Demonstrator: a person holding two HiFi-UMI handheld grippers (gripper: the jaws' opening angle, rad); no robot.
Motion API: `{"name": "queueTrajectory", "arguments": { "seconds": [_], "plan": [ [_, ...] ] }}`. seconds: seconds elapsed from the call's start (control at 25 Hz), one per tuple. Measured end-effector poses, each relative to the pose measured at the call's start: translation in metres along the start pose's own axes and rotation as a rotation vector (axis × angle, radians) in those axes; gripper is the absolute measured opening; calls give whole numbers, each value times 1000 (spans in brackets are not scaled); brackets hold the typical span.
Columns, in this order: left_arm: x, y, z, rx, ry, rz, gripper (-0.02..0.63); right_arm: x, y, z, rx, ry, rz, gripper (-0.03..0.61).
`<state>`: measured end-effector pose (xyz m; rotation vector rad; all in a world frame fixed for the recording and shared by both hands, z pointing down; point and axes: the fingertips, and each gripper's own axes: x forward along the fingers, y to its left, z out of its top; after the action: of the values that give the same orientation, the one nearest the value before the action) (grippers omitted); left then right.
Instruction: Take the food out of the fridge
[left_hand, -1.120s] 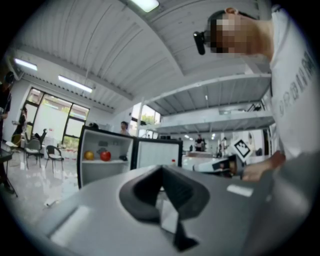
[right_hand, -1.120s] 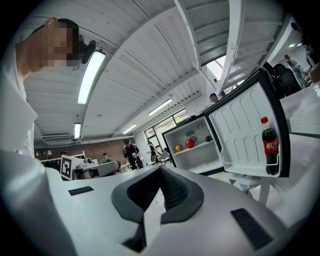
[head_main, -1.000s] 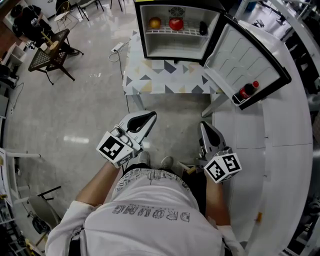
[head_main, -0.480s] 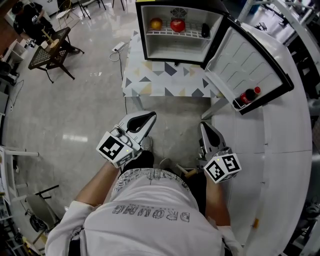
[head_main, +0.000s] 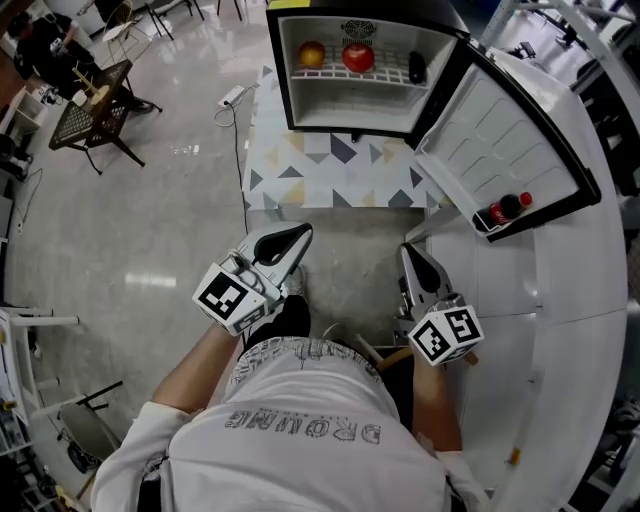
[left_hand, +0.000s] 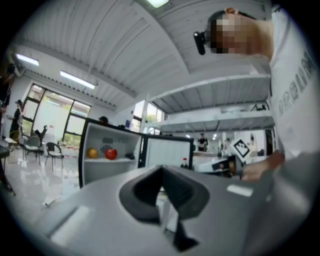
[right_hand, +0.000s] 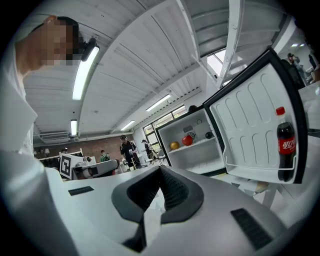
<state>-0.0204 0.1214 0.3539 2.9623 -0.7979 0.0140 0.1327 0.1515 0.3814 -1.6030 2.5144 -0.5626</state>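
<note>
Left tool (head_main: 298, 236) and right tool (head_main: 410, 254) — both pressed together, empty — have drawn slightly nearer the open fridge (head_main: 350, 105); its orange fruit (head_main: 312, 54) and red fruit (head_main: 358, 57) sit shelved well ahead of both — approach only, nothing removed yet.

Glossy grey floor (head_main: 150, 210), black mesh chair (head_main: 85, 118), ceiling striplight (right_hand: 83, 74)

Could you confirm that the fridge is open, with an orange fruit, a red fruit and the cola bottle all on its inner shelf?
Not quite: the cola bottle stands in the open door, not on the shelf, as the right gripper view shows. The orange fruit and red fruit are on the shelf of the open fridge.
</note>
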Motion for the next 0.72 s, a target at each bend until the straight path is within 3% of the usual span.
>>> {"name": "queueTrajectory", "arguments": {
  "seconds": [0.72],
  "plan": [
    [51, 157, -15, -47, 28, -25, 6, 156, -32, 12, 11, 49, -40, -8]
  ]
}}
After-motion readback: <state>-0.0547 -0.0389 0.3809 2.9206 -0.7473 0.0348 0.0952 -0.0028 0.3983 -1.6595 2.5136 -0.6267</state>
